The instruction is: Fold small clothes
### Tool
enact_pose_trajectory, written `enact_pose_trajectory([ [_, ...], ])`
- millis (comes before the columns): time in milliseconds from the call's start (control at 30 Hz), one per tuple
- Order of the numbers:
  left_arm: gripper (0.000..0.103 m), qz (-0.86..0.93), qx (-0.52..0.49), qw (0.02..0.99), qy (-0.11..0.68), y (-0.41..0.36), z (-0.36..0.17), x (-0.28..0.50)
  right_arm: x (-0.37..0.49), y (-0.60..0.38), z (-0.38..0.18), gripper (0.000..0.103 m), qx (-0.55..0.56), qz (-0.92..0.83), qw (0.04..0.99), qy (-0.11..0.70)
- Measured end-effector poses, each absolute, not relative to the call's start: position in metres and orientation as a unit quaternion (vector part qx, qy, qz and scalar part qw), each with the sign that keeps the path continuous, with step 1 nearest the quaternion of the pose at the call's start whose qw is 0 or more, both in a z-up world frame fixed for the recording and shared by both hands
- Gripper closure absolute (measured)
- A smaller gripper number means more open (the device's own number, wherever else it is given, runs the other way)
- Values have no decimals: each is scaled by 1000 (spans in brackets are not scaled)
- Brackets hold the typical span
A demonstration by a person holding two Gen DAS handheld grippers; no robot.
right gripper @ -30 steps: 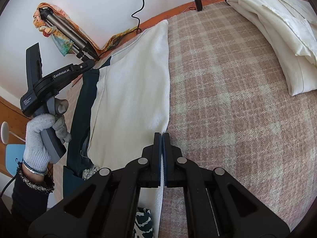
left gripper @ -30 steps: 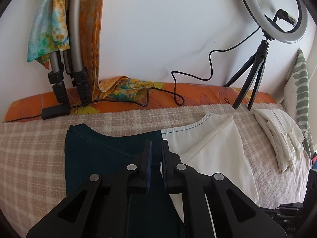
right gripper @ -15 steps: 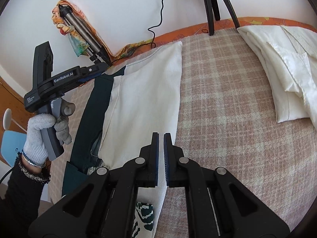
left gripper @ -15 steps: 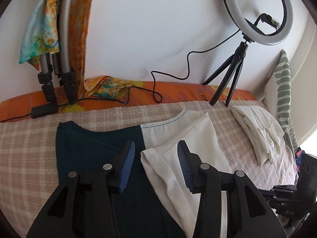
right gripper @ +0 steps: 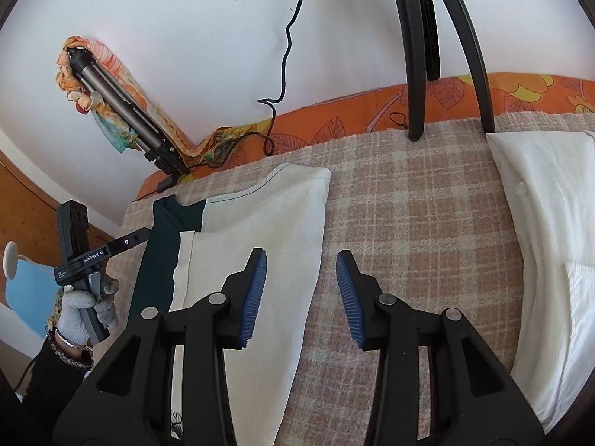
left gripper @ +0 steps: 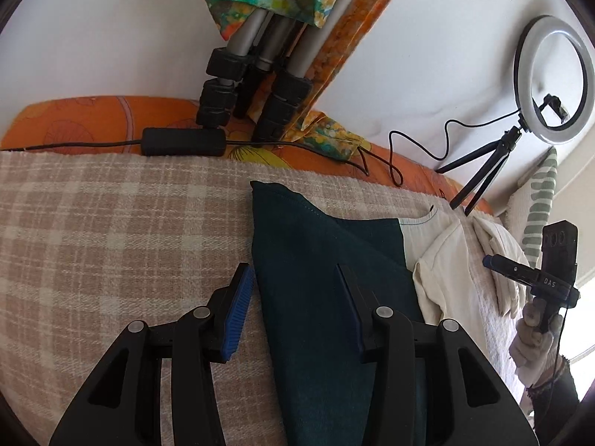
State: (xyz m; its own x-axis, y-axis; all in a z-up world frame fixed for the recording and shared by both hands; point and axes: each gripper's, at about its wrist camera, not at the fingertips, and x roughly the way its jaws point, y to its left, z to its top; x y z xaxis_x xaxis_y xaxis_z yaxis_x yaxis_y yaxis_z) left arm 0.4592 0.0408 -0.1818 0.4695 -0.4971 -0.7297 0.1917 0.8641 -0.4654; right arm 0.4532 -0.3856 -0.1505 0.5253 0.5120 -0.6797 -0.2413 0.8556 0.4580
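Note:
A small garment, half dark teal [left gripper: 327, 297] and half cream [right gripper: 260, 223], lies flat on the checked blanket [left gripper: 111, 241], its cream side folded over the middle. My left gripper [left gripper: 293, 297] stands open above the teal left edge, which runs between the jaws untouched. The right gripper [right gripper: 301, 290] hovers over the cream right edge, its jaws opening and the pads [right gripper: 254, 297] clear of the cloth. Each gripper shows in the other's view, held by a gloved hand [right gripper: 81, 308]: the left gripper [right gripper: 143, 235] and the right gripper [left gripper: 488, 260].
A folded cream pile [right gripper: 550, 260] lies on the blanket at the right. A ring light [left gripper: 550, 78] on a small tripod [right gripper: 416, 55] stands at the back edge. A large tripod [left gripper: 256, 85] draped with a scarf, a black power box [left gripper: 184, 141] and cables line the wall.
Both grippers have opened and let go of the cream fold, which now lies flat. The left gripper moved left to the teal edge; the right one rose over the cream edge.

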Motion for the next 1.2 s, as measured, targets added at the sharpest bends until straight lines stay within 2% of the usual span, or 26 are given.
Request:
enact_pose_trajectory([
  [400, 60, -231, -217, 836, 448, 43, -190, 489, 510, -365, -176, 62, 183, 253, 841, 442],
  [500, 70, -233, -201, 840, 447, 39, -188, 491, 514, -361, -175, 63, 182, 256, 839, 444],
  [533, 89, -235, -194, 838, 452, 36, -190, 492, 515, -359, -174, 77, 178, 261, 838, 446],
  [567, 100, -236, -183, 839, 455, 32, -190, 492, 515, -357, -174, 95, 170, 262, 837, 450],
  [700, 101, -241, -159, 851, 438, 24, -181, 484, 510, -348, -166, 96, 134, 250, 847, 449],
  [1200, 101, -257, -153, 869, 393, 27, -122, 424, 429, -350, -84, 97, 132, 284, 862, 398],
])
